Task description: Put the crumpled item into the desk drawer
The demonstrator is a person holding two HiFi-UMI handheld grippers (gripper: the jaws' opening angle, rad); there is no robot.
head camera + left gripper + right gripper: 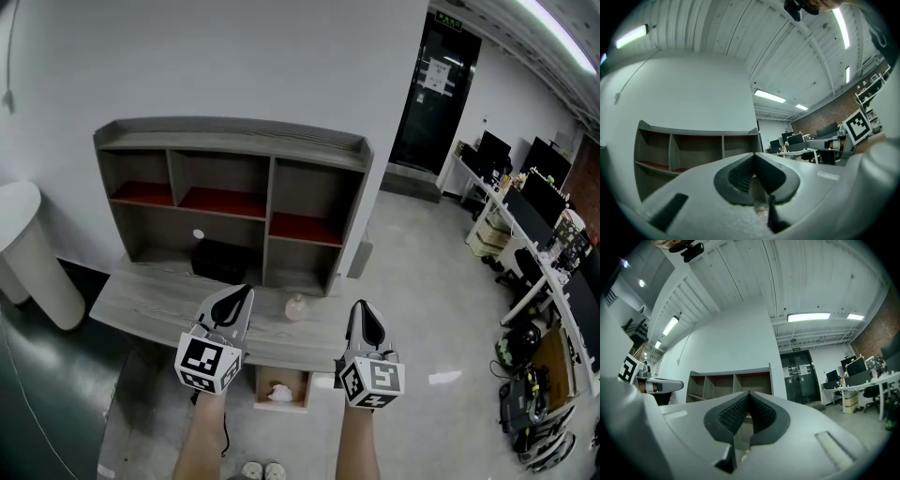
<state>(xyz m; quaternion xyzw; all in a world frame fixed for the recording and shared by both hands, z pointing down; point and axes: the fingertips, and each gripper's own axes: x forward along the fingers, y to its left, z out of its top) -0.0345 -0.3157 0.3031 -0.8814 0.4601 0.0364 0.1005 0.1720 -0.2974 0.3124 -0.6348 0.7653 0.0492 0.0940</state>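
Both tools sit closest, side by side at the desk's front edge & pointing at it. The left gripper (242,292) has its jaws pressed together w/ nothing btwn them, and the right gripper (362,309) is the same: pads meeting, empty. Each gripper's own view confirms it.

Just below & btwn them the drawer (258,389) stands pulled out from under the desk (150,300). A white crumpled lump (279,394) lies inside it, touching neither tool.

Next out, on the desktop btwn the two tips, sits a small pale pinkish object (295,307). It's too small to say whether it's crumpled or a little bottle. Behind it are a black box (220,261) in a lower cubby and the grey hutch (234,141) w/ red-lined shelves against the wall. Far right there are office workstations (534,206) & a dark door (427,89).

Step, as a judgement: if the white lump is the task item, the placing is prob done and only shutting the drawer is left. That needs a closed tip set against the drawer front and a straight push in.

If the pinkish object is the target, nothing has started. The nearer tool must spread its jaws, reach fwd over the edge, pinch it lightly, then bring it back & down over the open drawer.
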